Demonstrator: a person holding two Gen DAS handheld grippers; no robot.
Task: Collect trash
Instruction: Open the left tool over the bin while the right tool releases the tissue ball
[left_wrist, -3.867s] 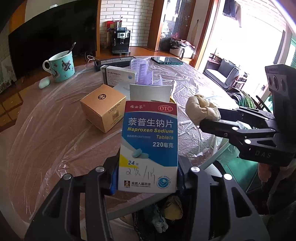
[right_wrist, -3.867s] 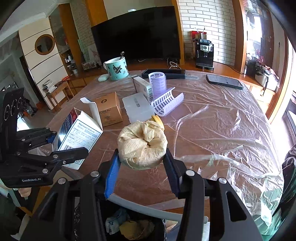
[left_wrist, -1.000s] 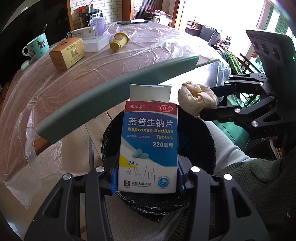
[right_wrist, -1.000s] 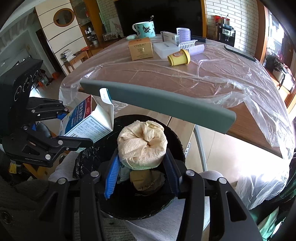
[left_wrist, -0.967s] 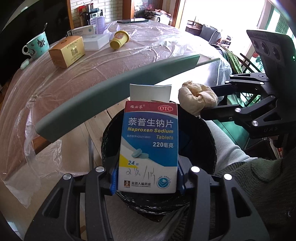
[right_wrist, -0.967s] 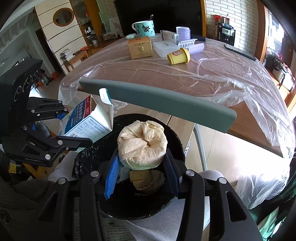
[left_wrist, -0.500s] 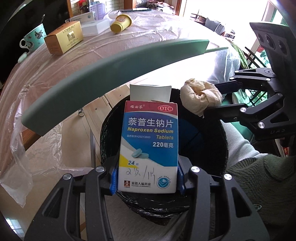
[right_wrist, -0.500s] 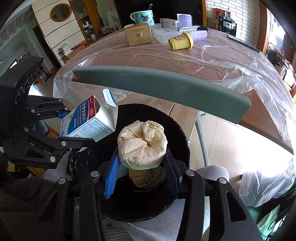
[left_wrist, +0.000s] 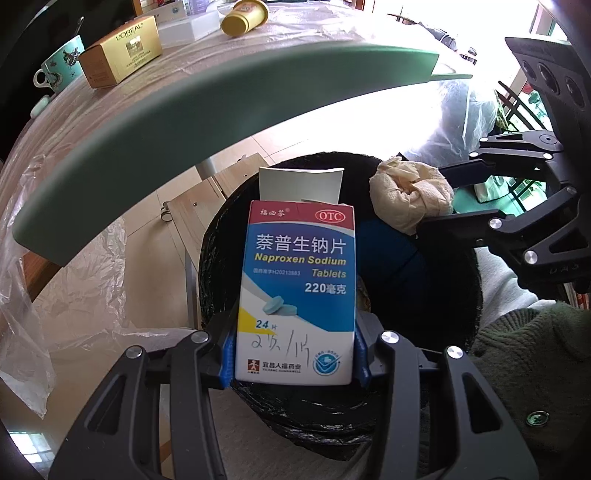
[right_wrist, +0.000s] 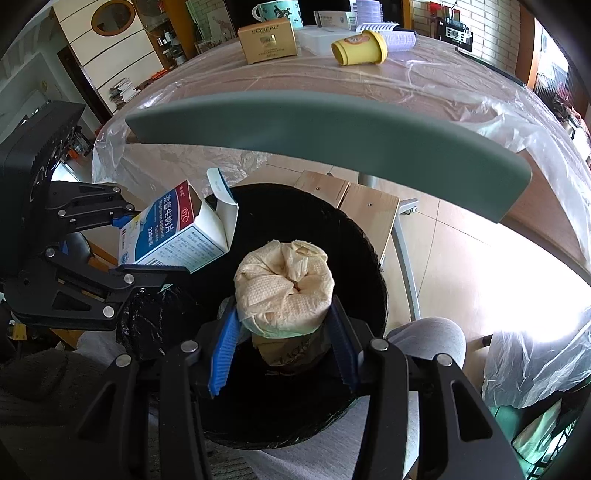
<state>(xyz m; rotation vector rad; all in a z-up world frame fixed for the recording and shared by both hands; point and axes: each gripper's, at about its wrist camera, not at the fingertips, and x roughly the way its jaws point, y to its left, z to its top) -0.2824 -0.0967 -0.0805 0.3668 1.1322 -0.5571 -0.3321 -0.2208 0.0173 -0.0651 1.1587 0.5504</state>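
Note:
My left gripper (left_wrist: 295, 354) is shut on a blue and white tablet box (left_wrist: 297, 291) with its top flap open, held upright over a black-lined trash bin (left_wrist: 458, 332). My right gripper (right_wrist: 282, 350) is shut on a crumpled beige paper wad (right_wrist: 284, 288), also above the bin's mouth (right_wrist: 365, 243). From the right wrist view the tablet box (right_wrist: 173, 236) and the left gripper (right_wrist: 122, 251) hang over the bin's left rim. The paper wad (left_wrist: 410, 199) and the right gripper (left_wrist: 458, 199) show at the upper right of the left wrist view. Brown trash lies inside the bin.
A grey-green chair back (right_wrist: 325, 129) arches just above the bin. Behind it the plastic-covered table (right_wrist: 424, 85) carries a gold box (right_wrist: 267, 38), a toppled yellow cup (right_wrist: 360, 48), a white box and a teal mug (left_wrist: 55, 66). A person's grey-trousered knee (right_wrist: 428, 336) and green sleeve (left_wrist: 528, 354) flank the bin.
Both grippers have sunk toward the bin with their loads still held. The bin fills more of each view and the chair back now arches higher across the frame.

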